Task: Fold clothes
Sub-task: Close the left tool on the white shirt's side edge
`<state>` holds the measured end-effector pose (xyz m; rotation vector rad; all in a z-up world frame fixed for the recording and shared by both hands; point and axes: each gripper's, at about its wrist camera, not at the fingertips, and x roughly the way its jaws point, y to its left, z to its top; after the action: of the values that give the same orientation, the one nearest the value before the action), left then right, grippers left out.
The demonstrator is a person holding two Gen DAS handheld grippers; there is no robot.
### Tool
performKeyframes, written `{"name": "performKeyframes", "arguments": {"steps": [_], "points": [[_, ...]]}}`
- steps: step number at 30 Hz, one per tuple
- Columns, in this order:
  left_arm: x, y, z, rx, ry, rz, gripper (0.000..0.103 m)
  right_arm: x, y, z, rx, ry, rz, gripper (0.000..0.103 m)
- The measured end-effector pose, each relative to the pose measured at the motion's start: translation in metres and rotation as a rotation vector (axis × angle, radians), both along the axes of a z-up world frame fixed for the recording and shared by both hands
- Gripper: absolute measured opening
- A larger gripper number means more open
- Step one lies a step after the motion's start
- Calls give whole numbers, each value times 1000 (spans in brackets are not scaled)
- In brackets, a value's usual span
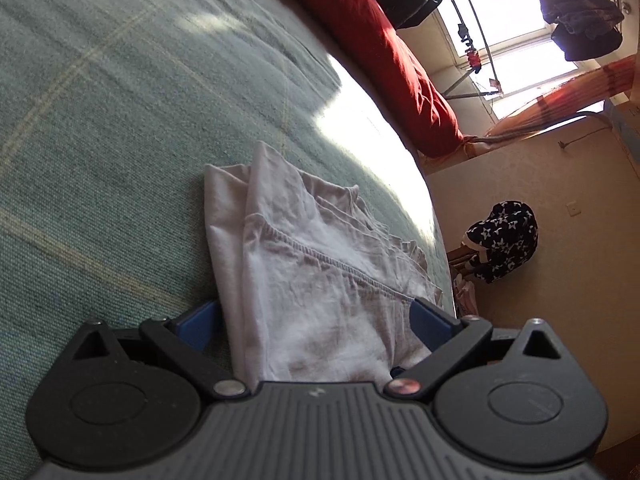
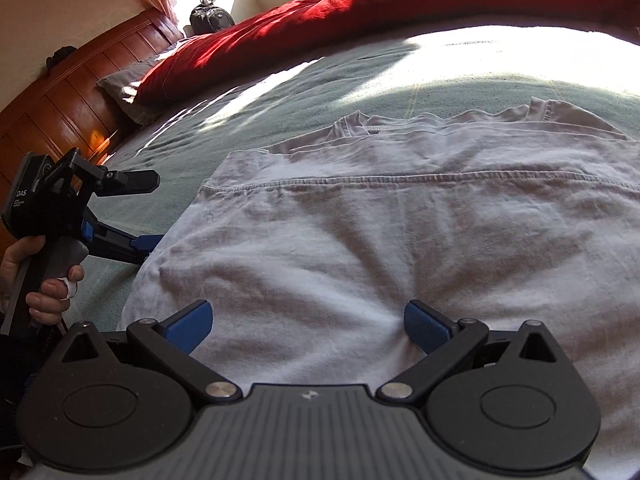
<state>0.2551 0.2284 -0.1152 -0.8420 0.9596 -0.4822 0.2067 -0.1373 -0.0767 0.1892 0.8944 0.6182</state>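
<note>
Since the white shirt (image 2: 392,216) is thin, limp cotton lying in layers on the bed (image 2: 280,92), pinch hem edges; left gripper (image 1: 316,322) and right gripper (image 2: 308,322) jaws spread over cloth, gripping nothing

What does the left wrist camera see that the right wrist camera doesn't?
Only the left wrist view shows clothes hanging at the window and a star-patterned bundle by the wall. Only the right wrist view shows the wooden headboard, a hand holding the left tool, and the right tool. Both show the white shirt, green bedspread and red duvet.
</note>
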Motion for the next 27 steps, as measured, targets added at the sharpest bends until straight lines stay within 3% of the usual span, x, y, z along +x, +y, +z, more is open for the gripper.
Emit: {"name": "performKeyframes", "arguments": {"steps": [7,17,27], "points": [[23,-9,-5,-7,2,-54,102,-7,7,1,-38,-51,4,103],[-20,-12,-6,-78,1,-125,102,-7,-4,10,23,2,-18,103],[32,-21,-12,-80,44,-177,102,-8,-10,19,96,48,-60,103]]}}
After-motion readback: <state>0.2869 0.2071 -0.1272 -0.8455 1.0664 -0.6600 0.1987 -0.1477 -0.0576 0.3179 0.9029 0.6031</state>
